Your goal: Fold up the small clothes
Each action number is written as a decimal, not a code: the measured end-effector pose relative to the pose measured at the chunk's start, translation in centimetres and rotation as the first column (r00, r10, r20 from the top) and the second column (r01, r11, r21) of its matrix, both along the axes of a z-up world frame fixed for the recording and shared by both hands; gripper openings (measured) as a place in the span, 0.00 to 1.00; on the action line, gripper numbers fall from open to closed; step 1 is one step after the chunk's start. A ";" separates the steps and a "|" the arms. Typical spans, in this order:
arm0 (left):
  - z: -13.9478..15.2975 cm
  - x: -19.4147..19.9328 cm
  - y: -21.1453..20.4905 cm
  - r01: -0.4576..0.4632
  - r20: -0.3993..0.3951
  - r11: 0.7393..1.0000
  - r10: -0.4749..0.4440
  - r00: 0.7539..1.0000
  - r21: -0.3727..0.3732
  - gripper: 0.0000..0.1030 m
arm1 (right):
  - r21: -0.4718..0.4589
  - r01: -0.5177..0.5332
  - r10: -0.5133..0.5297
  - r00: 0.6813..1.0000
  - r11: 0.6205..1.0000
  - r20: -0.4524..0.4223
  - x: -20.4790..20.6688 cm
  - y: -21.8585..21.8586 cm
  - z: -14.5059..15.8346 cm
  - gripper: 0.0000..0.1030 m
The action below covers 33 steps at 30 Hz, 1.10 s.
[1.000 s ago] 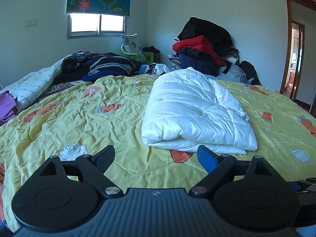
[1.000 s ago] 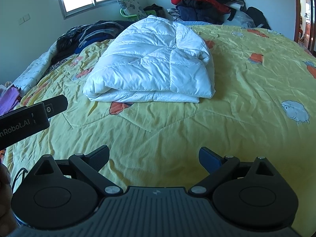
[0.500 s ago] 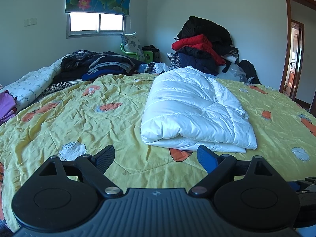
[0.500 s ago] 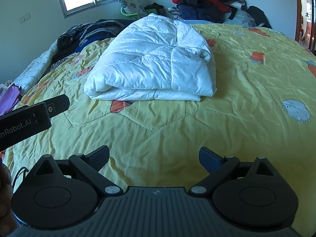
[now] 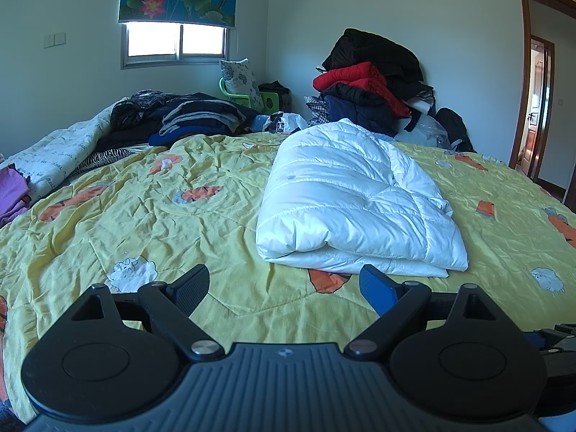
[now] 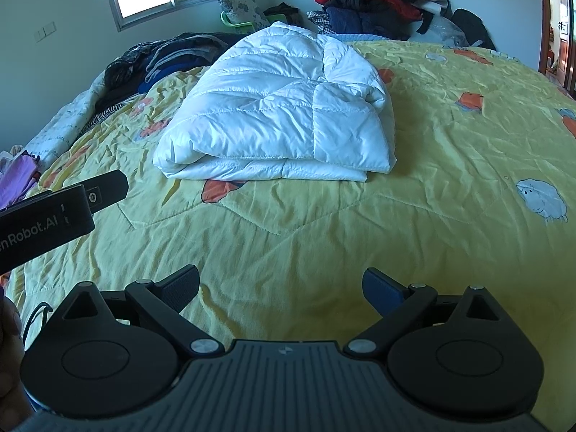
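A white quilted jacket (image 5: 356,201) lies folded into a thick bundle on the yellow bedspread (image 5: 144,223). In the right wrist view the same jacket (image 6: 284,115) sits ahead, a little left of centre. My left gripper (image 5: 284,288) hovers open over the spread just short of the jacket's near edge, nothing between its fingers. My right gripper (image 6: 280,288) is open too, over bare spread farther back from the jacket. The left gripper's black body (image 6: 54,216) shows at the left edge of the right wrist view.
Folded dark clothes (image 5: 194,118) are stacked at the bed's far left, purple garments (image 5: 12,194) at the left edge. A heap of black, red and navy coats (image 5: 374,82) rises by the far wall. A doorway (image 5: 536,108) stands at the right.
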<state>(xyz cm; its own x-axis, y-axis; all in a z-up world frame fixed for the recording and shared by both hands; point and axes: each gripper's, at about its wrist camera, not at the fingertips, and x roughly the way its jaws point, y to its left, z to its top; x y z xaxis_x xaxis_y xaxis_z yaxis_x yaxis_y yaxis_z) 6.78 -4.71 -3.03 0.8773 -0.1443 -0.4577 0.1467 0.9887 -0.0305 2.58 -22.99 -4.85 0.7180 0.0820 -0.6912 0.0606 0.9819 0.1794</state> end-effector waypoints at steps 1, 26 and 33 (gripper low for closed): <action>0.0 0.0 0.0 0.000 0.000 1.000 0.000 1.000 0.000 0.88 | 0.000 -0.001 0.001 1.000 1.000 -0.001 0.0 0.0 0.0 0.96; 0.0 0.3 -0.1 0.014 -0.036 1.000 -0.014 0.999 -0.002 0.88 | 0.001 -0.007 0.007 1.000 1.000 -0.008 0.1 0.1 -0.1 0.96; 0.0 0.6 -0.2 0.023 -0.067 1.000 -0.024 0.997 -0.012 0.88 | 0.001 -0.006 0.006 1.000 1.000 -0.009 0.1 0.1 -0.1 0.96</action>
